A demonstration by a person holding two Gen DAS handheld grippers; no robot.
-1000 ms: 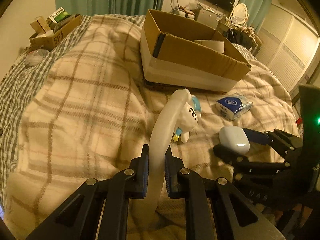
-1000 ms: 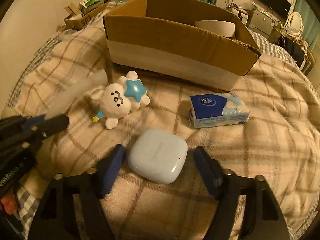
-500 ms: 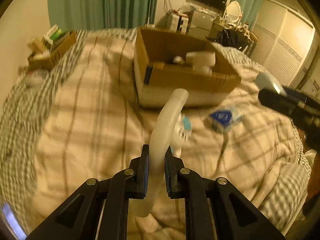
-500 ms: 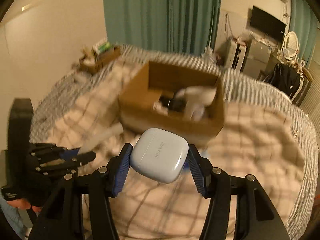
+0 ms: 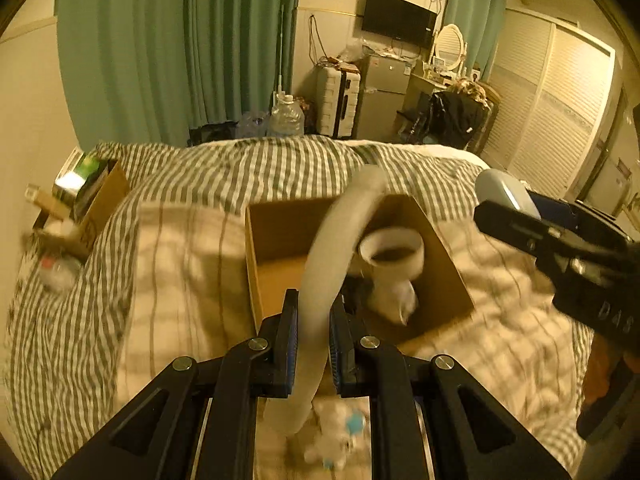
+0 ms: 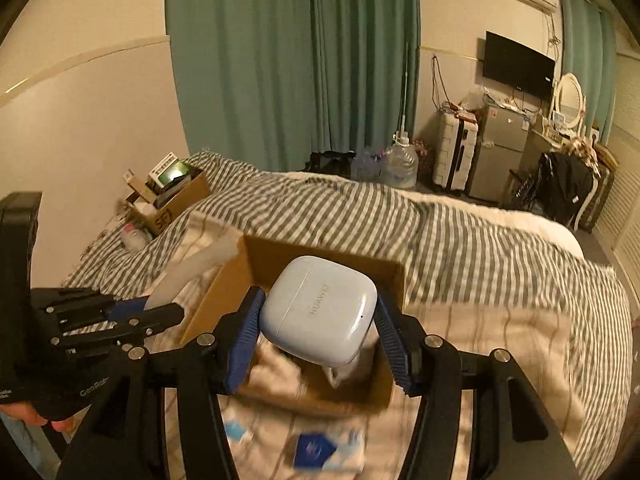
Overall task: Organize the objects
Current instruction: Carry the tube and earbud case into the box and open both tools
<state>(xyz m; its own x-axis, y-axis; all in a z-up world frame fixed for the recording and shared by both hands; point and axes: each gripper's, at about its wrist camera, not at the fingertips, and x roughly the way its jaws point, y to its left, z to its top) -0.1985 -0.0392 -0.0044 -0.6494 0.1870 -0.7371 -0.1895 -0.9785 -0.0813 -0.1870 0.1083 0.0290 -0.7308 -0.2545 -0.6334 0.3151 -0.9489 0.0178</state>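
Note:
My left gripper (image 5: pixel 313 332) is shut on a curved white band (image 5: pixel 332 248) and holds it high above the open cardboard box (image 5: pixel 280 240) on the bed. My right gripper (image 6: pixel 318 332) is shut on a pale blue earbud case (image 6: pixel 320 310), also above the box (image 6: pixel 224 300). The box holds a white cup-shaped thing (image 5: pixel 394 248). The right gripper shows at the right of the left wrist view (image 5: pixel 520 220); the left gripper shows at the left of the right wrist view (image 6: pixel 152 312). A white plush toy (image 5: pixel 336 436) and a blue tissue pack (image 6: pixel 320 450) lie on the blanket in front of the box.
The bed has a plaid blanket (image 5: pixel 180 280) over a striped cover (image 6: pixel 480 240). A small box of clutter (image 5: pixel 88 200) sits at the bed's left edge. Curtains, a suitcase, a fridge and a wardrobe stand beyond the bed.
Both grippers rose from the blanket and moved forward over the box. The right gripper closed on the earbud case and lifted it. The left kept hold of the white band.

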